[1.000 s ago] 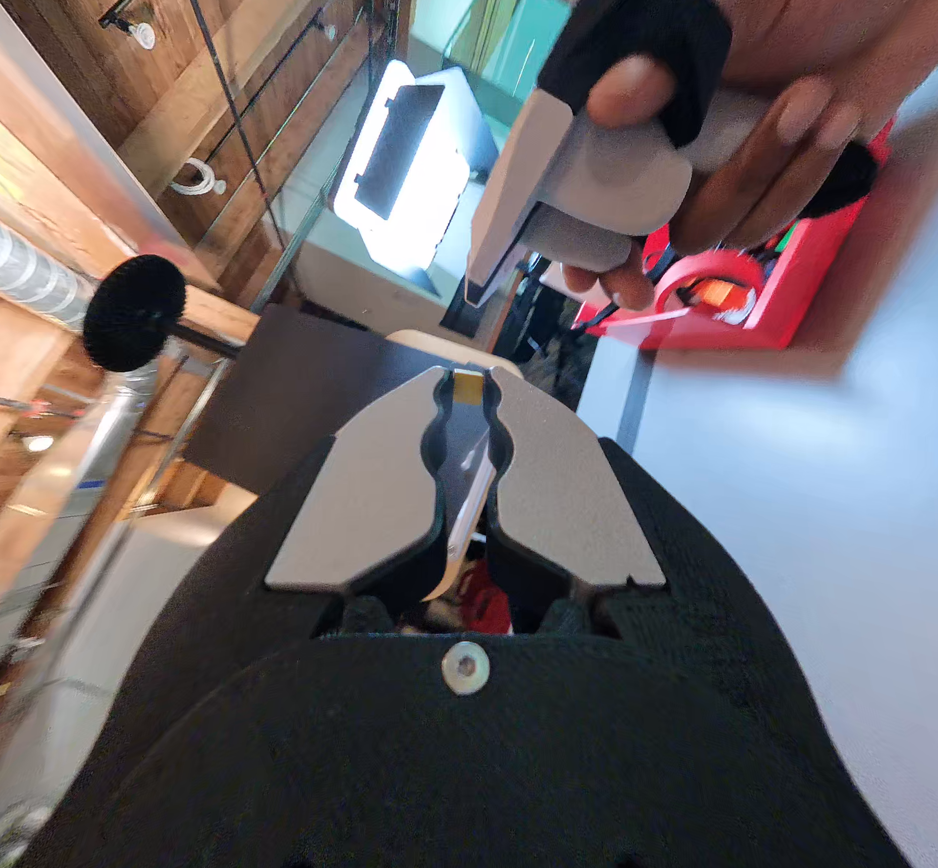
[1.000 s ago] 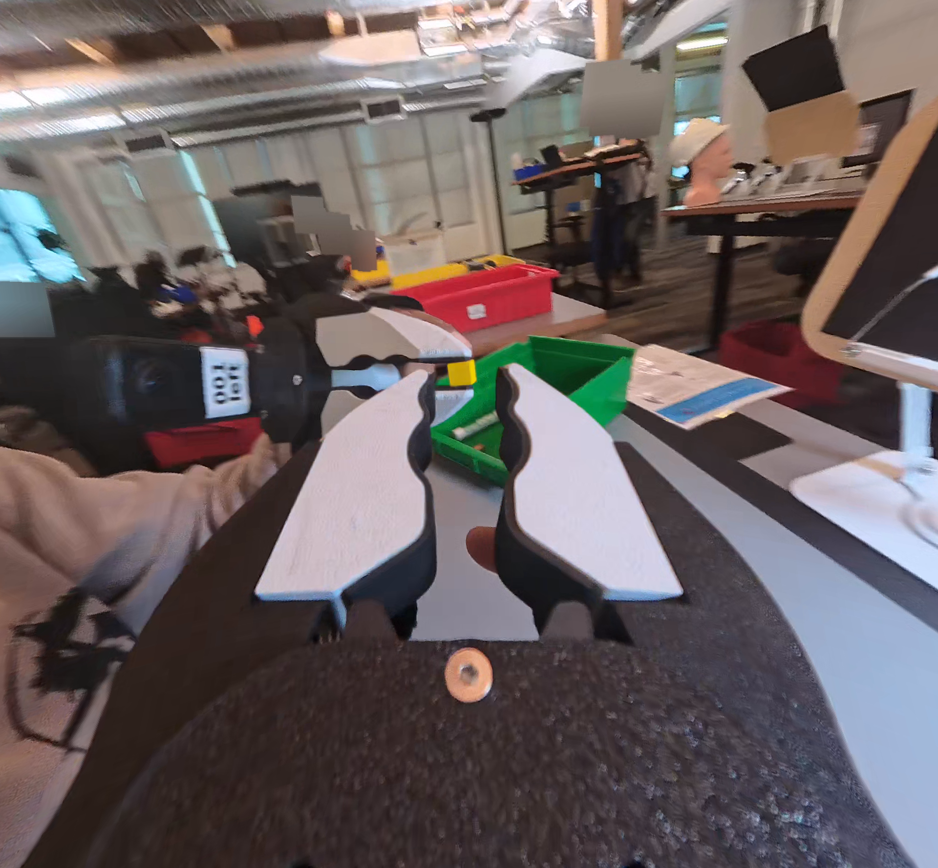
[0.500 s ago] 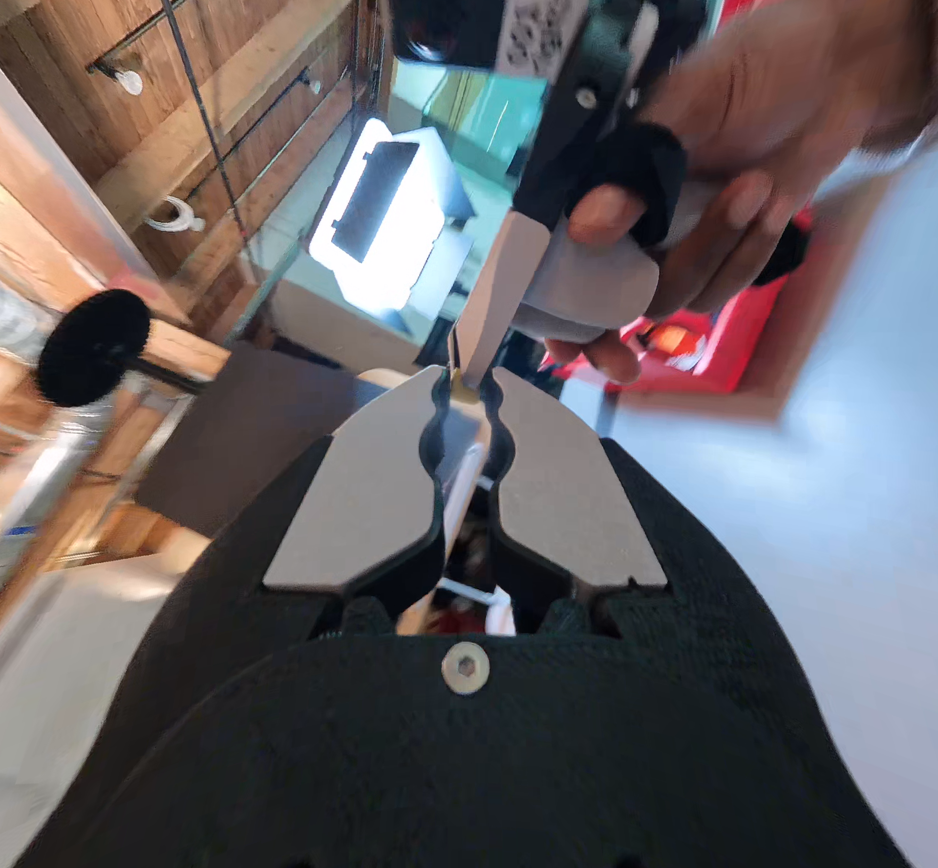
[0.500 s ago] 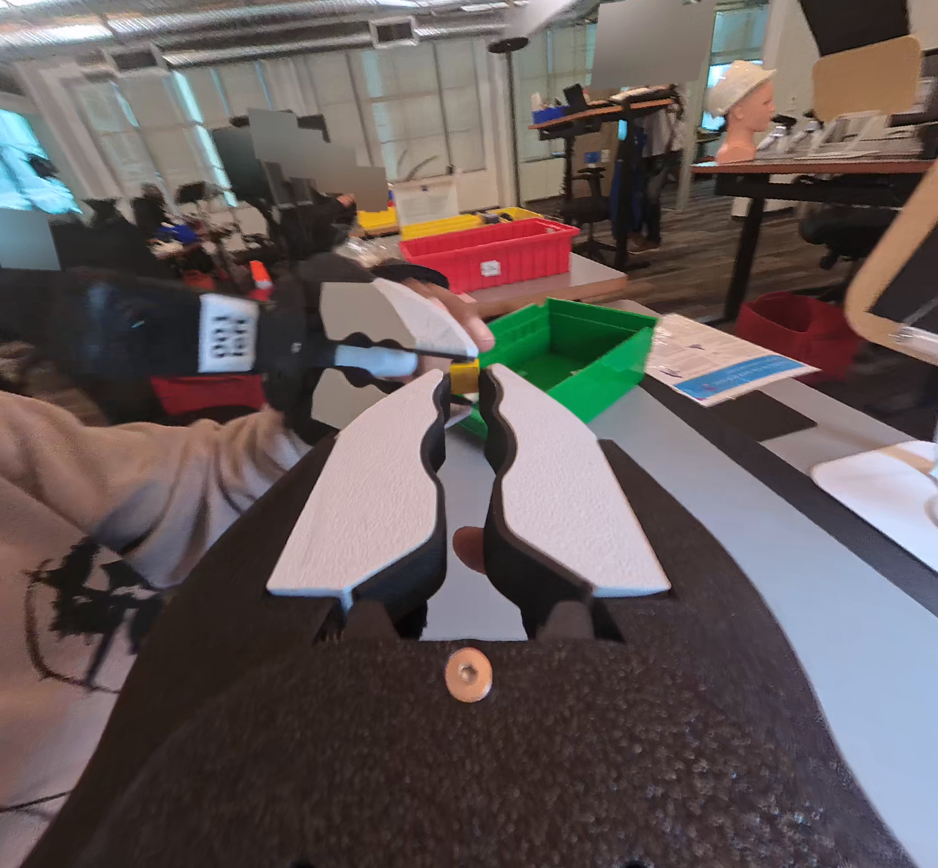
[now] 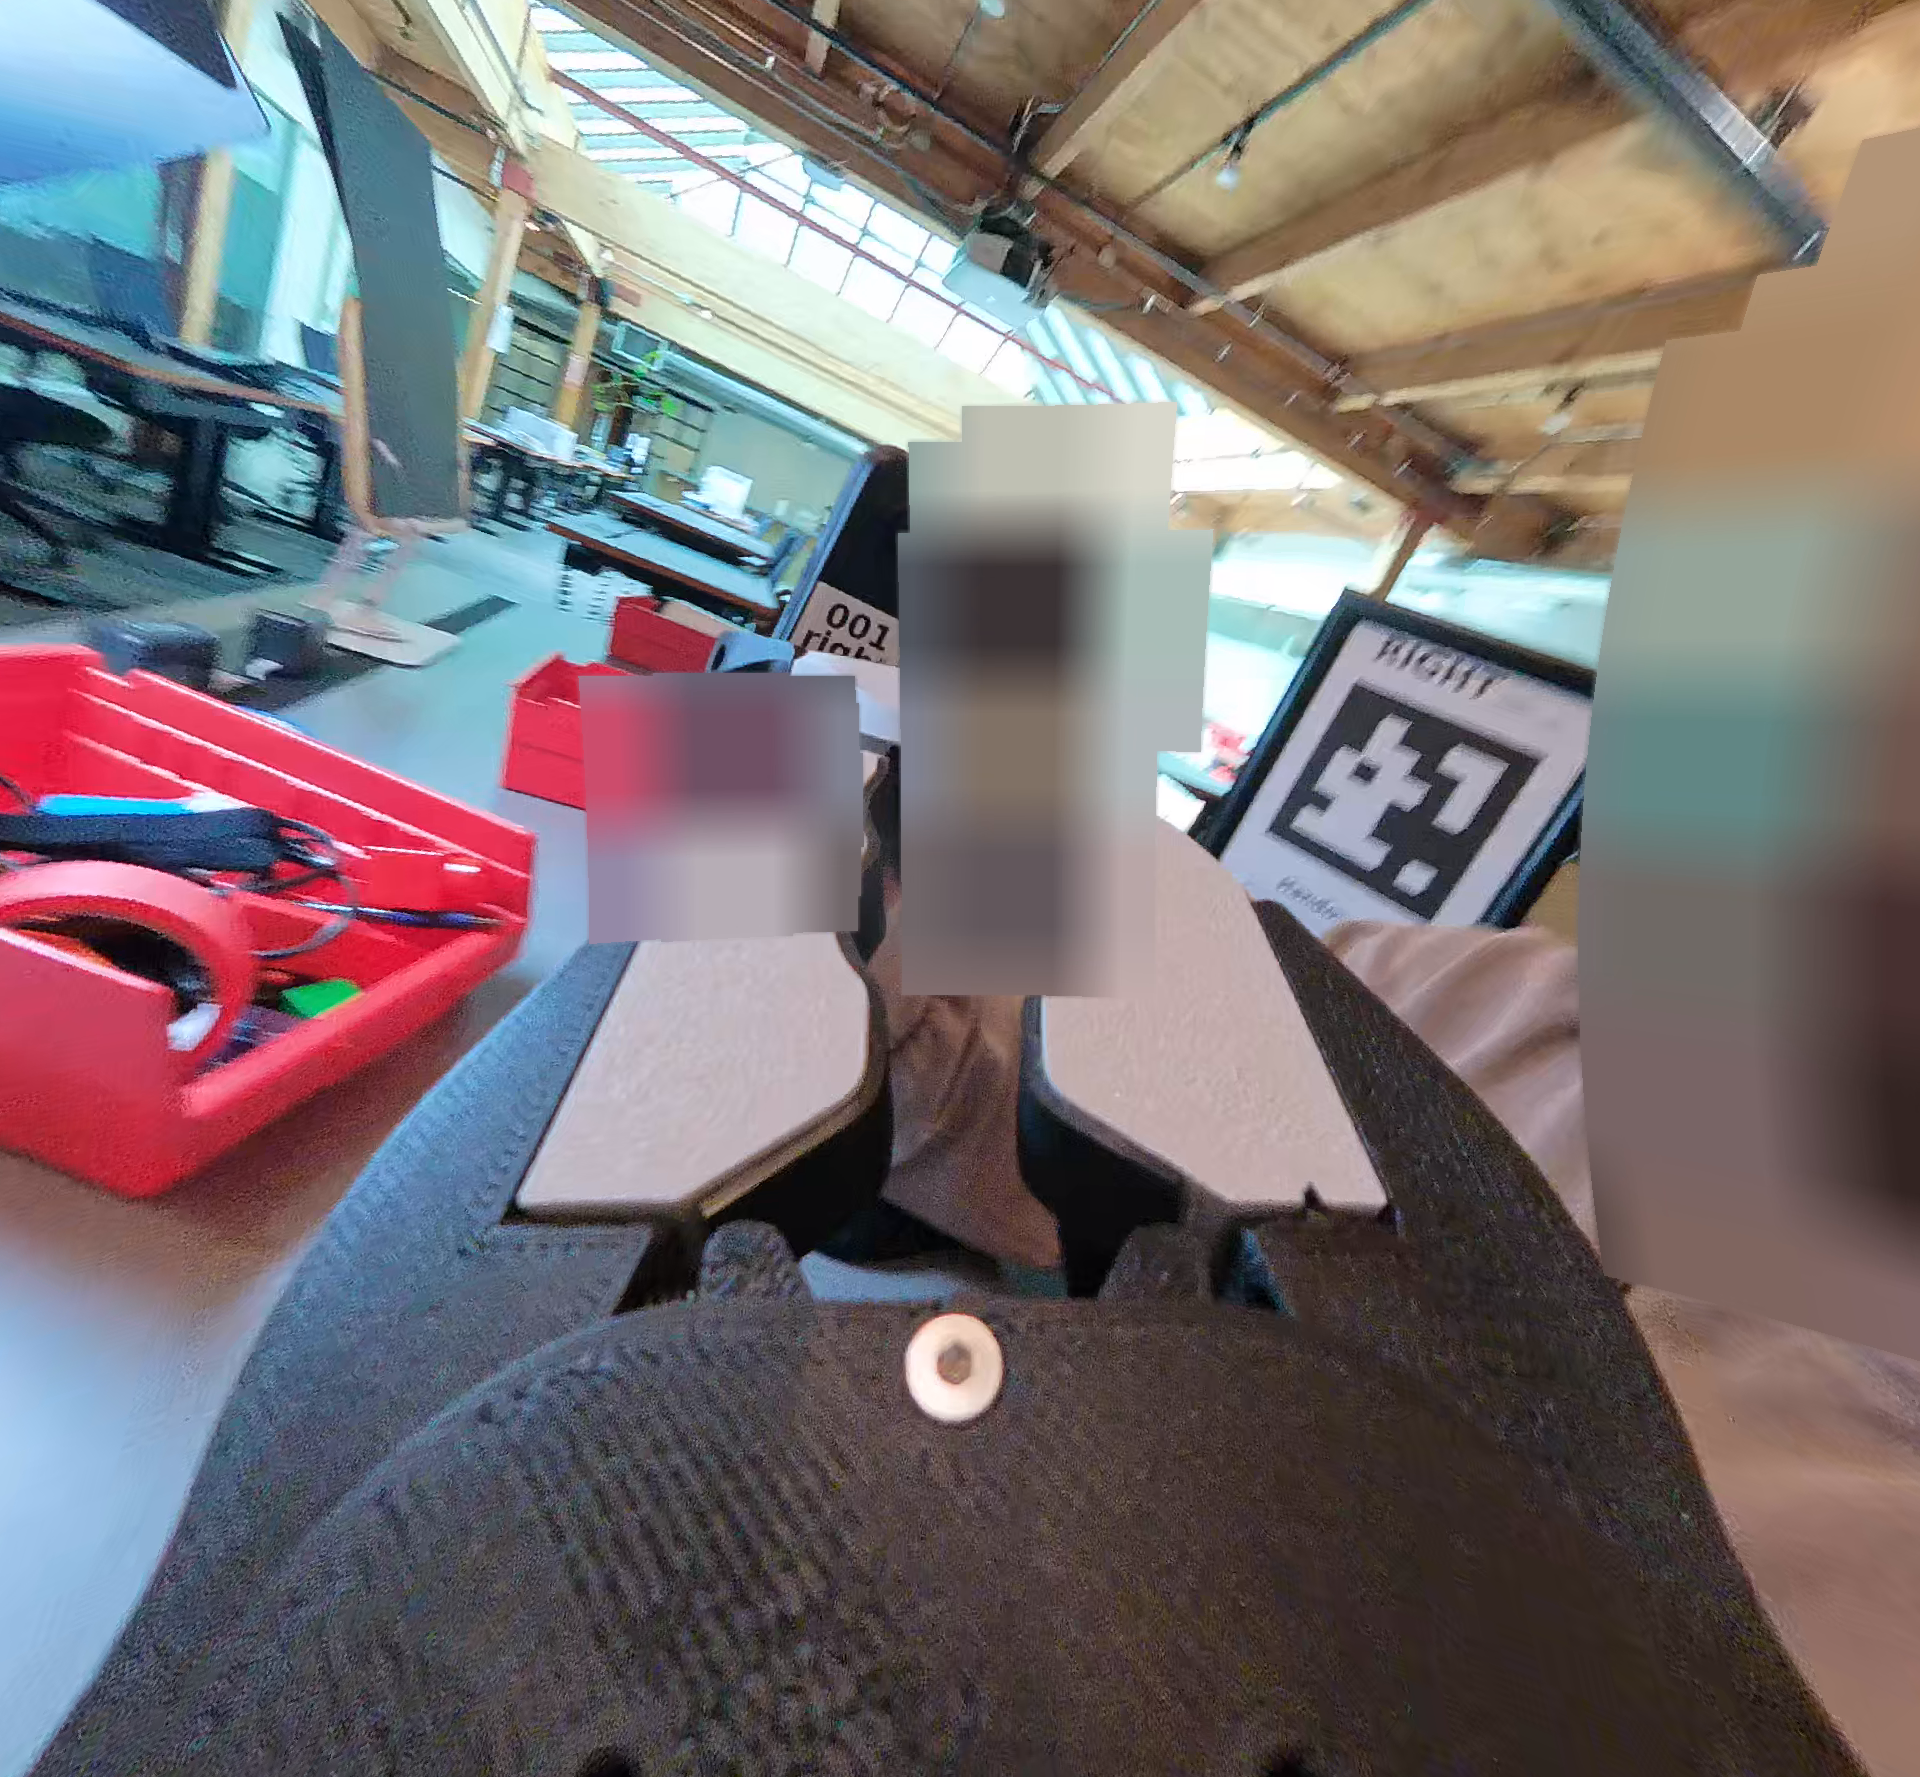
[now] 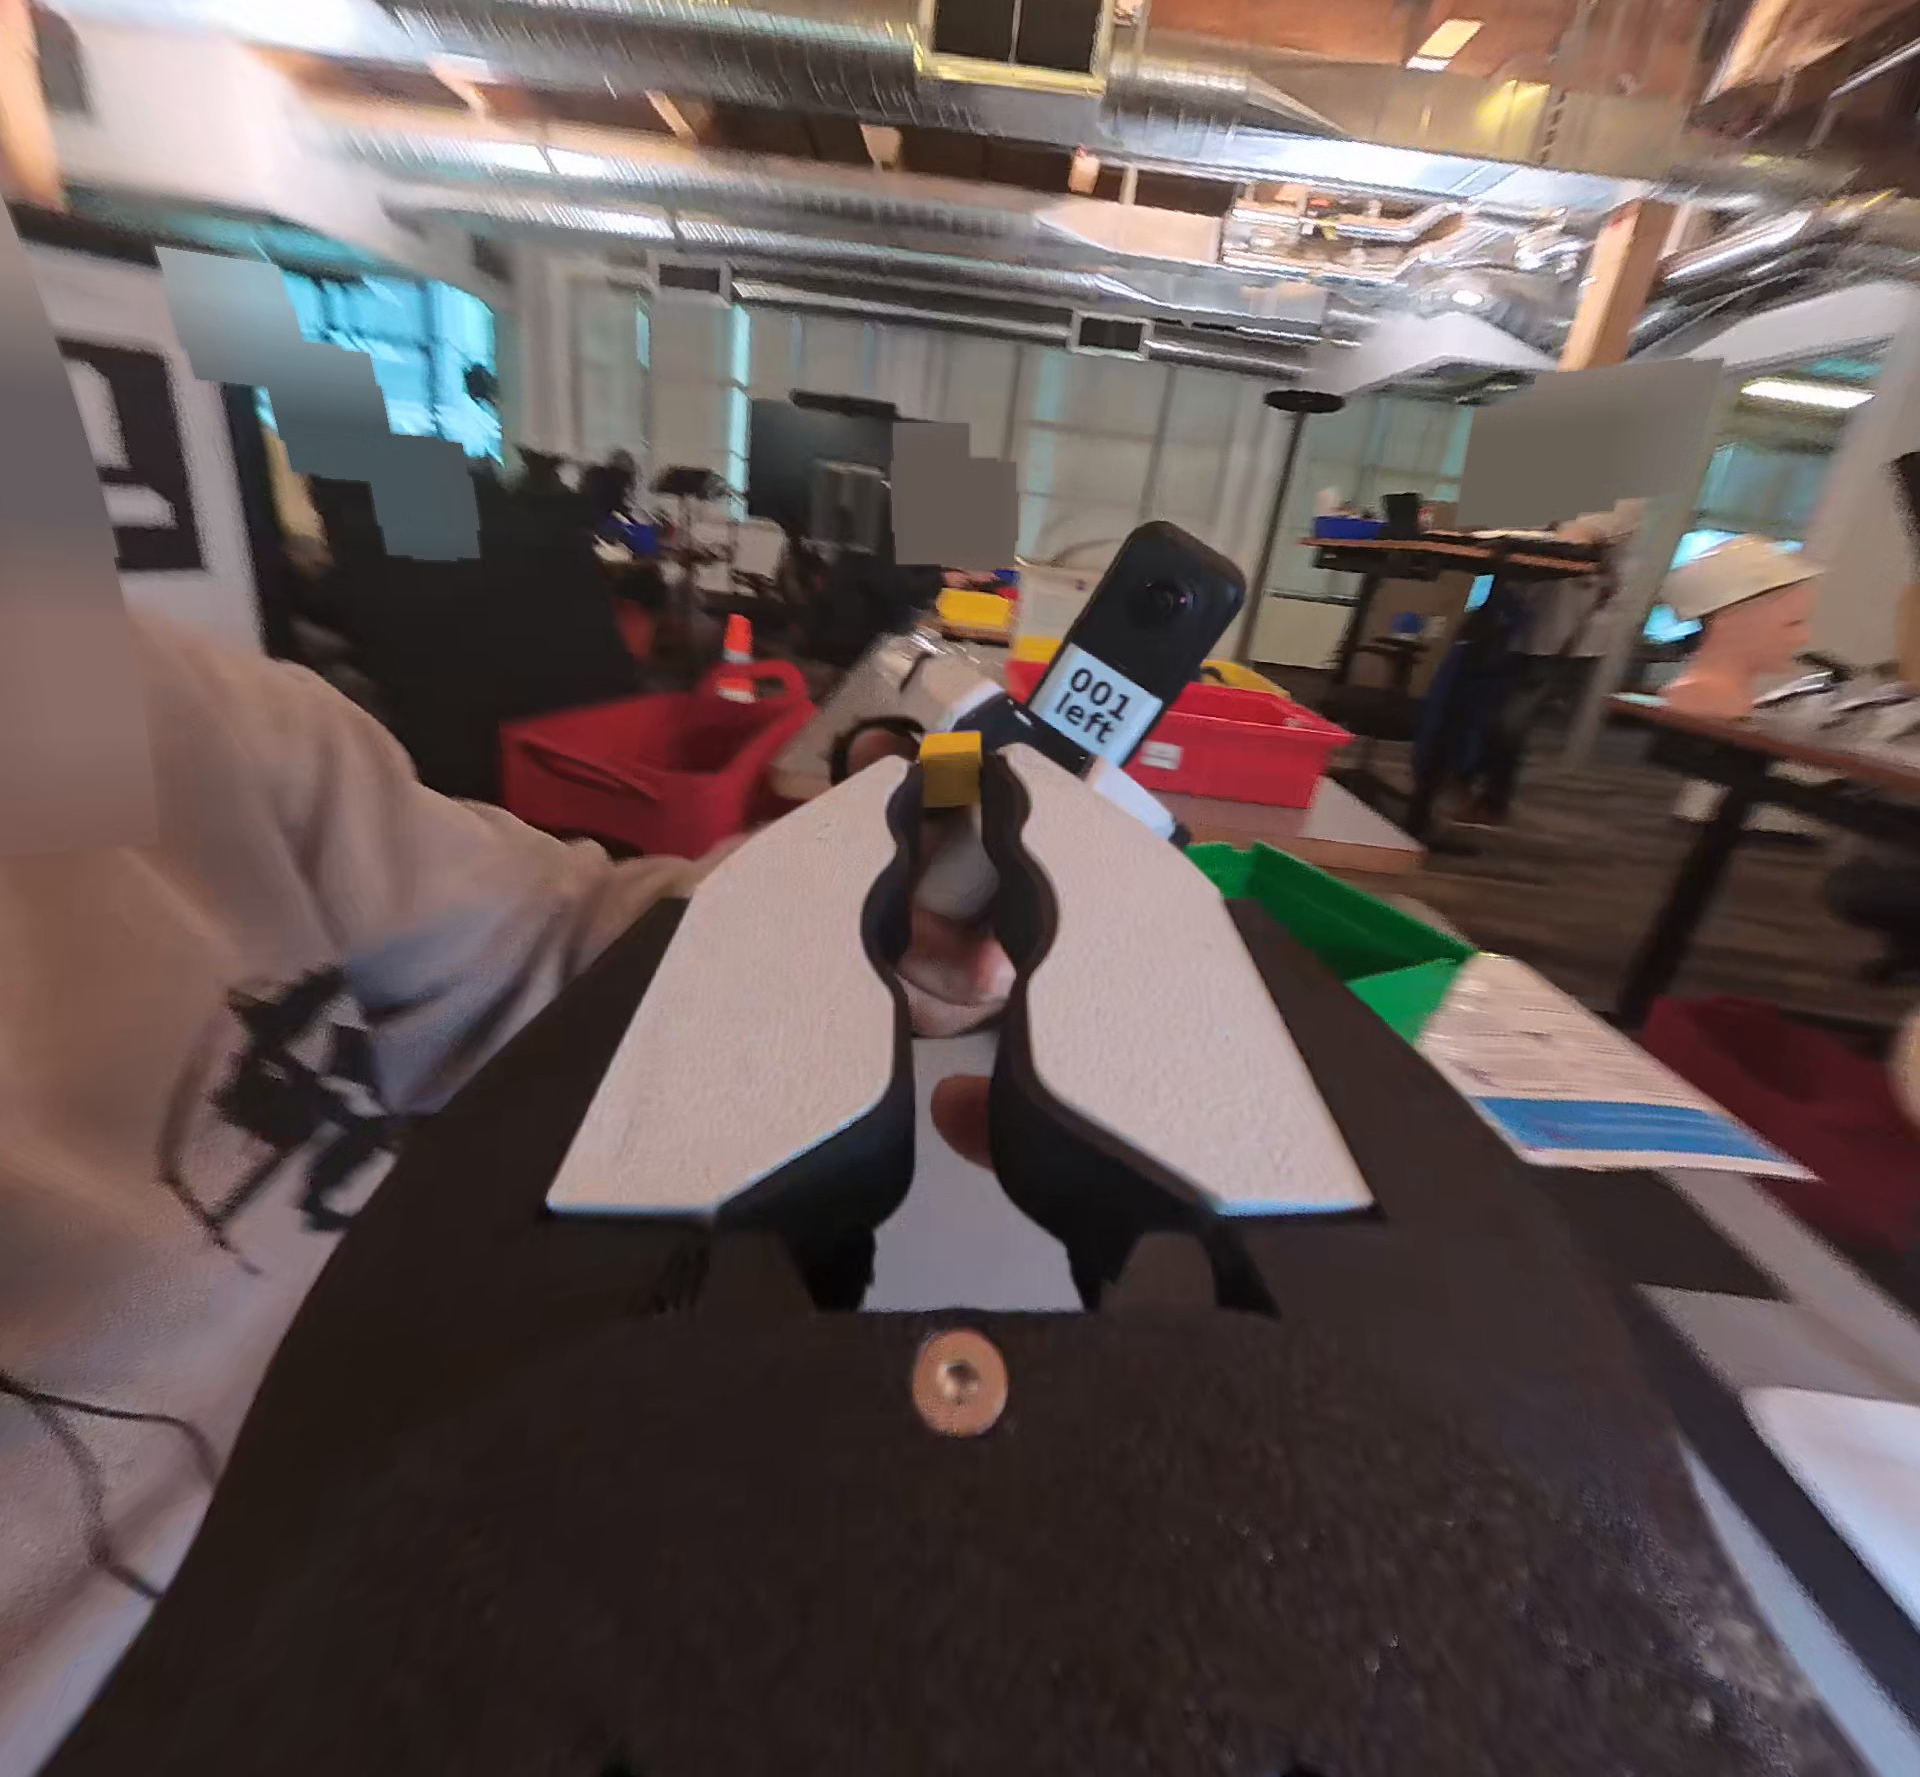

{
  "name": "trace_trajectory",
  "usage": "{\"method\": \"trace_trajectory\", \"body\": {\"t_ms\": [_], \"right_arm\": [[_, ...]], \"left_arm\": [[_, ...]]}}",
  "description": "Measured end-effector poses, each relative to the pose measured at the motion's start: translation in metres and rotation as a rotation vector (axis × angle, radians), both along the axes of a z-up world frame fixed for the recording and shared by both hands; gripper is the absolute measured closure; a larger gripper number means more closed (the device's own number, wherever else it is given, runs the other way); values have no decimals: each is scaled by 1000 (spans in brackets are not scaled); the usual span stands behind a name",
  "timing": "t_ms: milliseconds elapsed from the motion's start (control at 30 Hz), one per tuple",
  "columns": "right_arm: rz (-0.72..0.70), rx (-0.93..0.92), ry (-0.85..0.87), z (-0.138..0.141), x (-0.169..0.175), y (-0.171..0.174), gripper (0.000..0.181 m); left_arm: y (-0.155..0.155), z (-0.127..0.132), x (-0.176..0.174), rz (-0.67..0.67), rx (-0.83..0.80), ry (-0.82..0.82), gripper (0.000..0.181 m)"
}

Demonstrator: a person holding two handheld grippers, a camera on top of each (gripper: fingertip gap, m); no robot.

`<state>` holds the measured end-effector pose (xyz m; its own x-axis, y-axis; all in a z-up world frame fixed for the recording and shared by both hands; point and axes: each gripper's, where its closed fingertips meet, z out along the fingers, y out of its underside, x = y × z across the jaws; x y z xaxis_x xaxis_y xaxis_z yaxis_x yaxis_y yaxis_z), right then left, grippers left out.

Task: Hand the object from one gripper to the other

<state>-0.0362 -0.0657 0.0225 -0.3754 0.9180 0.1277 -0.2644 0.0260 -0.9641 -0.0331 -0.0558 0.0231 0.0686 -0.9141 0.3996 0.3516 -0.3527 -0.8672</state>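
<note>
A small yellow block [image 6: 951, 763] sits pinched at the tips of my right gripper [image 6: 951, 784], which is shut on it and holds it in the air. Behind it in the right wrist view, the left gripper [image 6: 1138, 792] with its black camera [image 6: 1148, 631] stands a little apart from the block. In the left wrist view my left gripper [image 5: 956, 896] has its jaws apart with nothing between them. Its tips are hidden by blur patches. The block does not show in that view.
A red bin [image 5: 125, 1083] with a tape roll and cables sits on the grey table at left, with a smaller red bin [image 5: 545, 740] behind it. A framed marker board [image 5: 1403, 771] stands at right. A green bin [image 6: 1340, 917], papers [image 6: 1579, 1083] and a beige sleeve [image 6: 312, 844] are nearby. The tips of both grippers are at nearly the same place.
The yellow block has gone from the left gripper to the right. The right gripper closed on it, the left opened and drew away, and both views have swung round.
</note>
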Motion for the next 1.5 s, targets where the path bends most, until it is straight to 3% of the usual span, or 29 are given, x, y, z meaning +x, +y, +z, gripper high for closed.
{"method": "trace_trajectory", "body": {"t_ms": [100,300,500,633,733,867,1000,1100,1200,1500], "right_arm": [[-141,184,13,-4,-2,3,171],[-340,428,-7,-10,-5,15,170],[-467,641,-31,-18,-8,19,171],[-496,673,-40,-19,-9,21,170],[-466,532,-55,-17,-11,26,169],[-329,212,-42,-8,-8,31,163],[-239,-113,-92,-1,-9,42,161],[-205,-231,-126,1,-12,40,160],[-242,-172,-172,-5,-17,34,158],[-178,-117,-226,-9,-13,23,161]], "left_arm": [[3,-2,2,-54,-97,-49,159],[6,-5,1,-62,-134,-45,168],[12,-13,0,-47,-170,-24,170],[14,-14,-1,-24,-140,-1,171],[15,-11,-4,90,28,60,171],[18,-7,-14,357,356,229,171],[24,-6,-25,712,743,515,171],[28,-9,-27,911,977,726,171],[26,-13,-22,983,1126,818,171],[10,-17,-7,982,1356,841,171]]}}
